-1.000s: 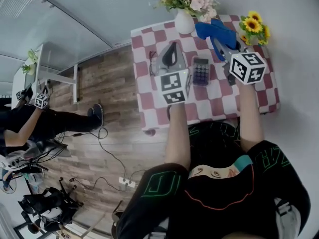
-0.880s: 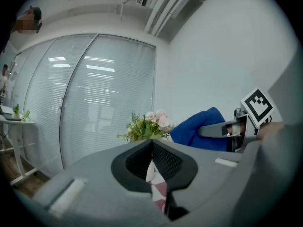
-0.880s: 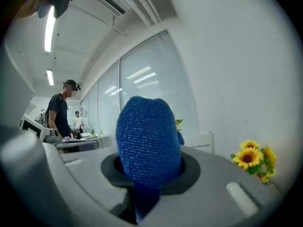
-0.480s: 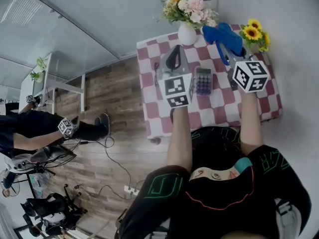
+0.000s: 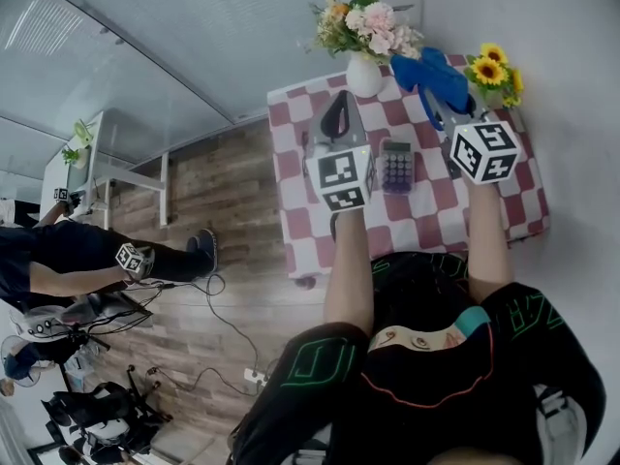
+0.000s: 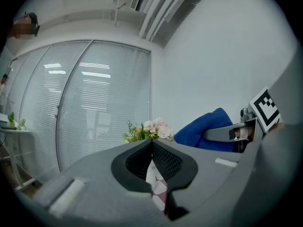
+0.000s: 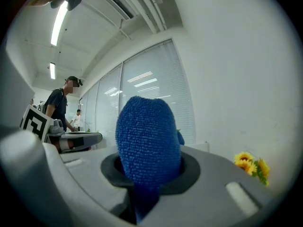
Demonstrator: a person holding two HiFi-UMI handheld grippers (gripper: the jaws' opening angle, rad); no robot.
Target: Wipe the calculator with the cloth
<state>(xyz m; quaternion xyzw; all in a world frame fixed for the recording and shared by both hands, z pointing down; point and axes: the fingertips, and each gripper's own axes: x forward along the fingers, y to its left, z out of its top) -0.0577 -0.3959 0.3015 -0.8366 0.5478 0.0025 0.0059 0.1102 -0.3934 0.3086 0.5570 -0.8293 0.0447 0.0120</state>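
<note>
1. Right gripper (image 7: 147, 176): jaws are pinched on the blue cloth (image 7: 147, 136), which bunches up out of the grip. This view looks level across the room, not down at the table.
2. Left gripper (image 6: 152, 148): jaws are pressed together with nothing in them. Only a strip of checked tablecloth shows through the pad recess.
3. In the head view the calculator (image 5: 395, 165) lies flat on the checked table (image 5: 426, 221), between the two grippers. The cloth hangs beyond it, near the flower vase (image 5: 365, 74) and the sunflowers (image 5: 494, 66), and is not touching it.
4. Change over the last second is small. Both grippers stay on either side of the calculator, and the right marker cube now sits a little nearer the calculator's level. The cloth looks more gathered and raised off the table.
5. Our reading is that the cloth is secured but wiping has not begun. The next move is to bring the cloth back and down onto the keys. The empty left gripper could steady the calculator.
6. Off to the left, a second person's marker cube (image 5: 131, 258) has shifted. This has no bearing on the task.
</note>
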